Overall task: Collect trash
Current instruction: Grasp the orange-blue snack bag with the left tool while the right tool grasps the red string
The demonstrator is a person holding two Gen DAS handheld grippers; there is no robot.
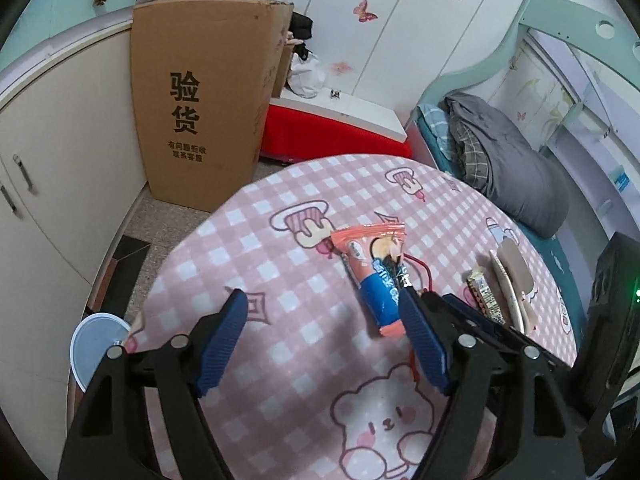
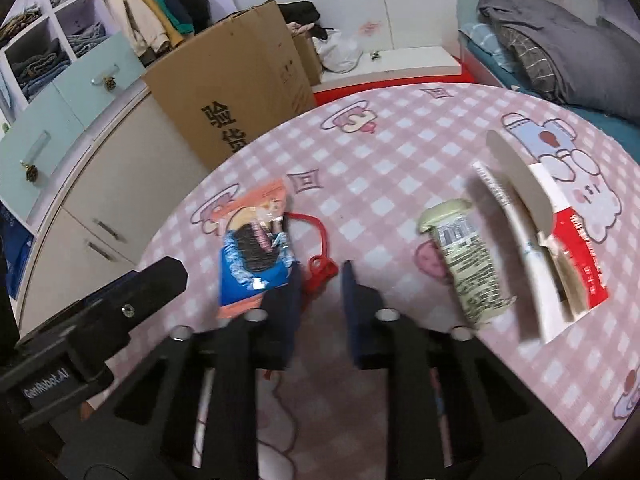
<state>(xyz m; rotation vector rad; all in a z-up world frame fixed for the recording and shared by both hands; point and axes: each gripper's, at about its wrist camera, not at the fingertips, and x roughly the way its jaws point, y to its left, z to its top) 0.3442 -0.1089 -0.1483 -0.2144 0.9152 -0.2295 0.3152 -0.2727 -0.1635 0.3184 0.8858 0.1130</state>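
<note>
An orange and blue snack wrapper (image 1: 372,276) (image 2: 256,256) lies on the pink checked tablecloth (image 1: 280,240). My left gripper (image 1: 320,296) hovers open over the cloth, and its right finger (image 1: 420,336) is beside the wrapper's near end. A red cord (image 2: 320,268) loops out from under the wrapper. My right gripper (image 2: 320,274) has its blurred fingers close together around that loop. To the right are a pale green wrapper (image 2: 464,264) (image 1: 484,296), a white tube (image 2: 516,240), a beige card (image 2: 520,180) and a red and white carton (image 2: 576,264).
A tall cardboard box (image 1: 200,100) stands on the floor behind the table, next to cream cabinets (image 1: 60,160). A white bin (image 1: 96,344) sits on the floor at the table's left edge. A bed with grey bedding (image 1: 520,168) runs along the right.
</note>
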